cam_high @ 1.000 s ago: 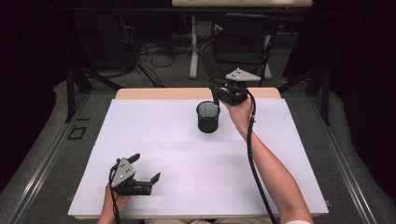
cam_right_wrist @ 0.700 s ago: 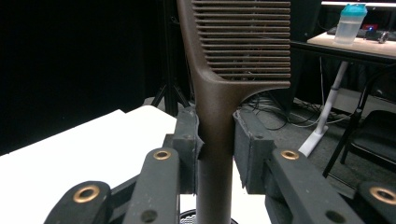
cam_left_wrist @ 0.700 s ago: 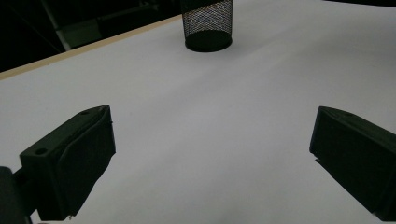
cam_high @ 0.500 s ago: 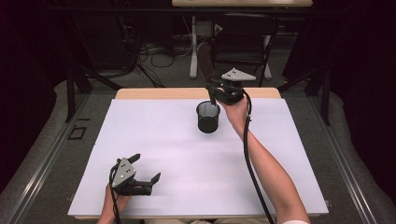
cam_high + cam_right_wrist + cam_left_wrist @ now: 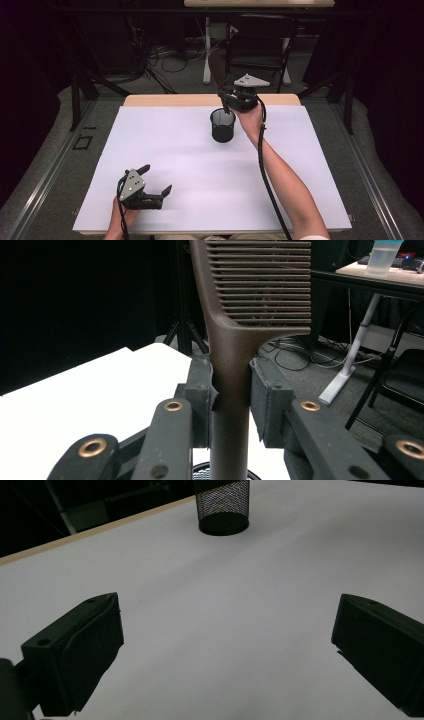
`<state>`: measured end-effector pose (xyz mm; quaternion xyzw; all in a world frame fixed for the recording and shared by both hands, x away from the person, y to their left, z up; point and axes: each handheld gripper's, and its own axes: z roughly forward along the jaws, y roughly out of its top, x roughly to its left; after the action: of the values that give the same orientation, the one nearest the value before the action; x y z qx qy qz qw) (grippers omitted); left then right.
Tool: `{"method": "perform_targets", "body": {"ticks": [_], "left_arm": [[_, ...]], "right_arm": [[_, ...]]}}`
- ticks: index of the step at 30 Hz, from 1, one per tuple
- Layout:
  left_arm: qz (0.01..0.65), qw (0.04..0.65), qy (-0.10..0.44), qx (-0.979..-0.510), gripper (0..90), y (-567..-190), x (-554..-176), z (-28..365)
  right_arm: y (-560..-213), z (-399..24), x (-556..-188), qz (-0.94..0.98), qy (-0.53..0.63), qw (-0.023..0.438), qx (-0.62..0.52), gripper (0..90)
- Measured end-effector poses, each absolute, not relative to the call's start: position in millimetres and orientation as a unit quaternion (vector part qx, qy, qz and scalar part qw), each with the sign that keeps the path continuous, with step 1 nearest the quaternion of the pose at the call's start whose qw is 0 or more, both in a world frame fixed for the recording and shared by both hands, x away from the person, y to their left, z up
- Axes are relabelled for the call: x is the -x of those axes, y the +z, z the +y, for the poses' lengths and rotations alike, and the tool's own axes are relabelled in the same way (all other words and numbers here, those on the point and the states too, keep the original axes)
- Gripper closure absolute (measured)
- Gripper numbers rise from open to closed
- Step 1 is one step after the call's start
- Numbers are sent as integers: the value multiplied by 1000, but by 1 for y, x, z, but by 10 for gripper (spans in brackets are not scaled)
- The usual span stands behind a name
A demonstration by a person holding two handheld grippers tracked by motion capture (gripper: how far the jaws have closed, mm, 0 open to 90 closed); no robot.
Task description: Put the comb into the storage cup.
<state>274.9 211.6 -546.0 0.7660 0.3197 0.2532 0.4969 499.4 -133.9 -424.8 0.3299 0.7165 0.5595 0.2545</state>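
A black mesh cup (image 5: pixel 222 126) stands upright on the white table (image 5: pixel 165 145), near its far edge. My right gripper (image 5: pixel 228 101) hangs just above the cup's far right rim, shut on the handle of a brown comb (image 5: pixel 216 64). The comb (image 5: pixel 252 285) stands nearly upright with its teeth on top, and its handle runs down between the pads (image 5: pixel 200 390) to the cup's rim (image 5: pixel 225 473). At the near left, my left gripper (image 5: pixel 156 179) rests on the table, open and holding nothing. Its jaws (image 5: pixel 227 645) stand wide apart, facing the cup (image 5: pixel 222 507) farther off.
A wooden strip (image 5: pixel 165 100) edges the far side of the table. Beyond it are a dark chair (image 5: pixel 260 50), white desk legs (image 5: pixel 207 50) and cables on the floor (image 5: pixel 170 55). A clear cup (image 5: pixel 386 255) sits on a desk behind.
My right gripper has shifted slightly left with the comb, closer over the cup. The left gripper has stayed where it was.
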Motion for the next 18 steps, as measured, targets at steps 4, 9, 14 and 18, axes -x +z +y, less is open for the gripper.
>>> {"method": "perform_targets", "body": {"ticks": [4, 9, 14, 18], "left_arm": [[320, 497, 254, -766, 3, -546, -275, 211], [319, 496, 254, -766, 3, -546, -275, 212], [320, 497, 254, -766, 3, -546, -275, 212], [320, 497, 254, -766, 3, -546, -275, 212]], "right_arm": [[-427, -133, -501, 718, 558, 254, -330, 725], [-432, -132, -504, 720, 553, 251, -334, 726], [-435, -130, -507, 722, 551, 250, -336, 726], [-437, -129, -507, 723, 549, 247, -339, 726]]}}
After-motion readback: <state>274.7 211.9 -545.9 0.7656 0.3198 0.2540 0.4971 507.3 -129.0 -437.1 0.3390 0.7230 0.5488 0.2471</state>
